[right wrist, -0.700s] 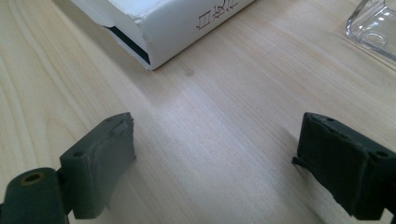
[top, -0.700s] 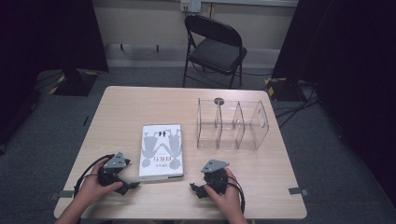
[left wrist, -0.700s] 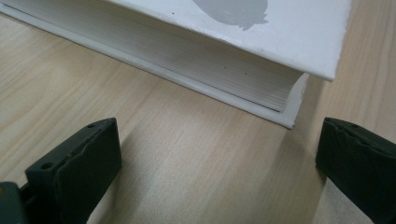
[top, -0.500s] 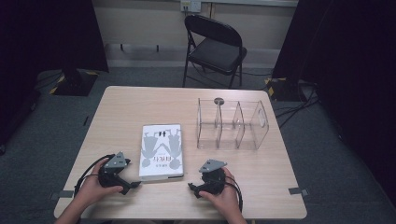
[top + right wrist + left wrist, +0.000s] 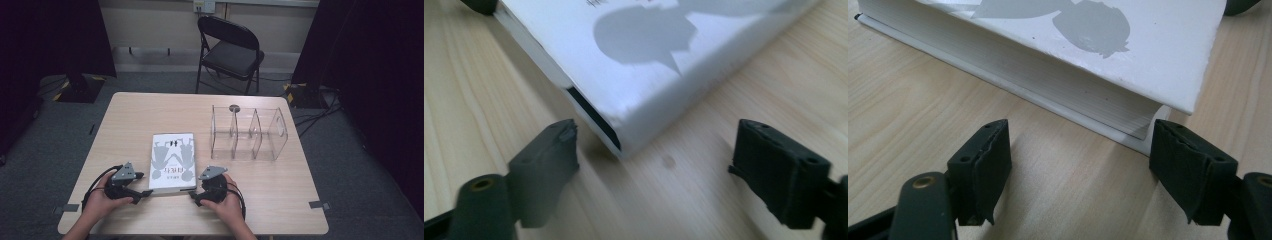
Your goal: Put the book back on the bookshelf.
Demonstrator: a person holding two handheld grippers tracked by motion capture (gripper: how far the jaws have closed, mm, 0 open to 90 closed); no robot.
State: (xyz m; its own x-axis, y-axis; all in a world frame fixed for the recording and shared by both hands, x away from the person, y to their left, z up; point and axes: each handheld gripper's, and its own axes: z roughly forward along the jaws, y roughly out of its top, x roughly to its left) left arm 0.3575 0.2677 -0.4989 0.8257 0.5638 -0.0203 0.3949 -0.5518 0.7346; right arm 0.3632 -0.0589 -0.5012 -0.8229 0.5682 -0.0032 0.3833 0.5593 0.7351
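A white book [image 5: 172, 161] with grey figures on its cover lies flat on the wooden table [image 5: 130, 120], near the front edge. My left gripper [image 5: 145, 192] rests on the table at the book's front left corner. Its open jaws face the page edges [image 5: 1048, 70], and the right pad [image 5: 1188, 165] stands just beside the book's corner. My right gripper [image 5: 192, 196] sits at the front right corner of the book [image 5: 649, 60], open, with that corner in front of the gap and neither pad on it.
A clear plastic organiser [image 5: 247, 132] with three compartments stands at the back right of the table, a small dark round thing [image 5: 234, 107] just behind it. A black folding chair [image 5: 227, 50] stands beyond the table. Dark curtains hang on both sides.
My right gripper has slid left along the table to the book's front right corner. The left gripper and the book have stayed where they were.
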